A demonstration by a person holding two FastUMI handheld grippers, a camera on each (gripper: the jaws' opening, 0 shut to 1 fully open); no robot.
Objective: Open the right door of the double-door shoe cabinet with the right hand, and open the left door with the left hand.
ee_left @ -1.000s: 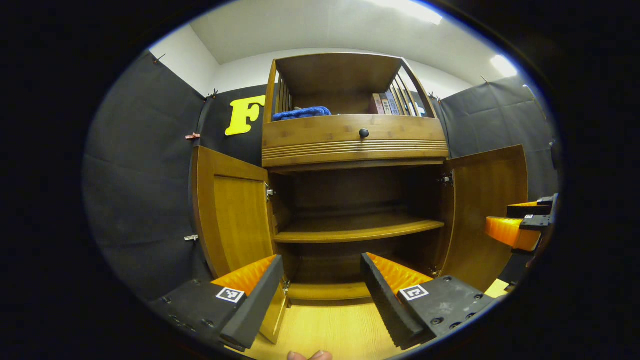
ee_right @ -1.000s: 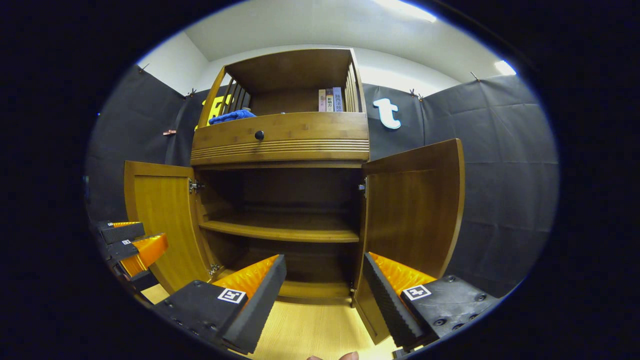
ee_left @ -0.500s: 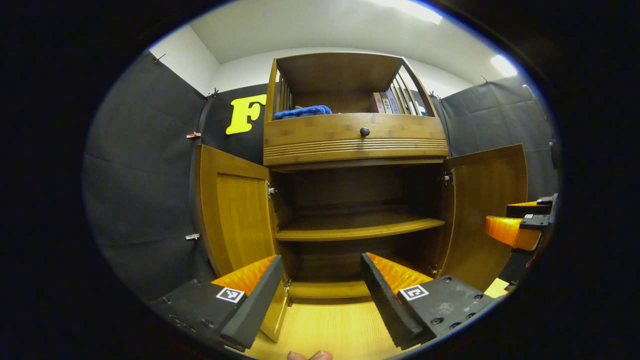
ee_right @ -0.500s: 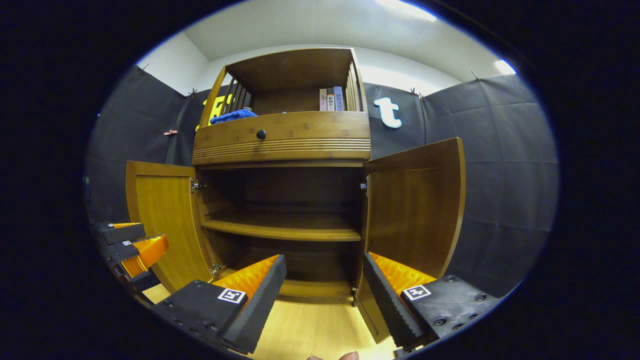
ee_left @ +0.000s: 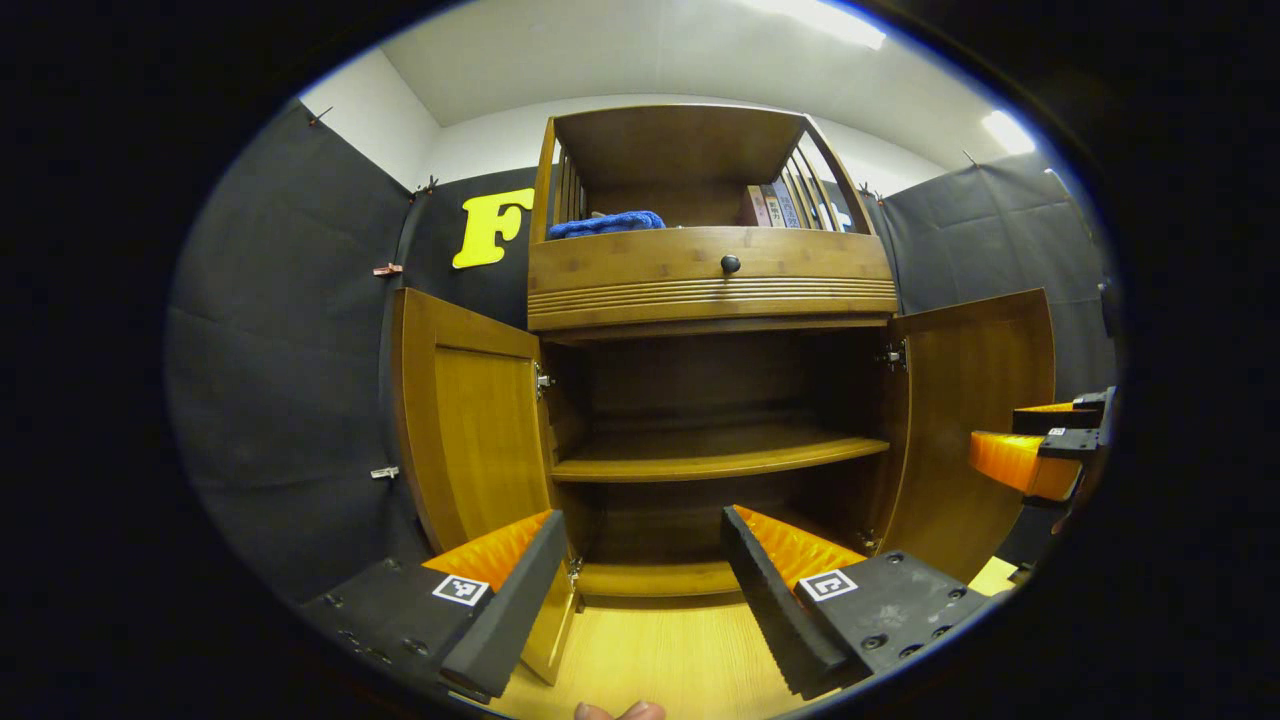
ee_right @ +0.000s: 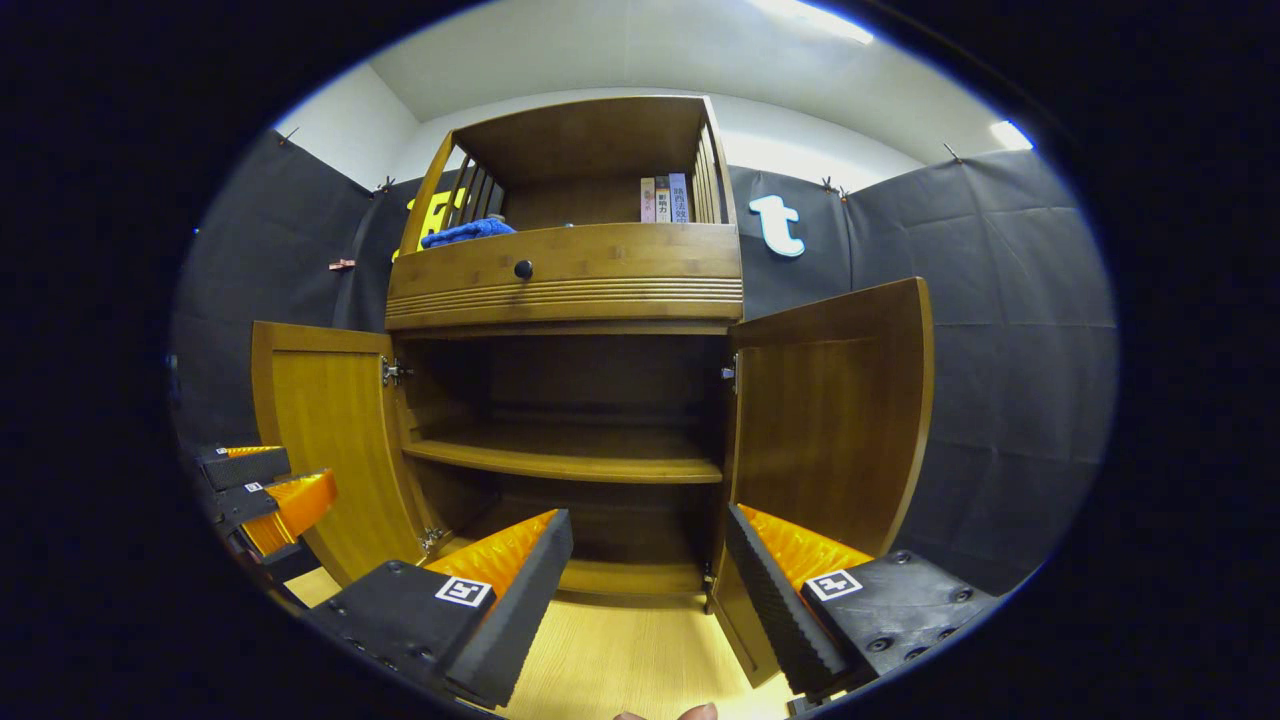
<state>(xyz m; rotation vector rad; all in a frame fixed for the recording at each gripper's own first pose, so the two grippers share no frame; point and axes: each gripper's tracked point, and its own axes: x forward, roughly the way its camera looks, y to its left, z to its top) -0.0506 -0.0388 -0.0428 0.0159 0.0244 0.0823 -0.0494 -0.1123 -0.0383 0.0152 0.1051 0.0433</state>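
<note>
wooden cabinet (ee_left: 710, 290), both doors open

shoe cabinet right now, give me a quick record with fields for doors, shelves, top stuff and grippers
left door: swung open
right door: swung open
inner shelf: bare
drawer: shut, dark knob at its middle
top shelf: blue cloth on the left, books upright on the right
left gripper: open, fingers apart, holding nothing, in front of the cabinet
right gripper: open, holding nothing, apart from the right door
floor: light wood
</note>
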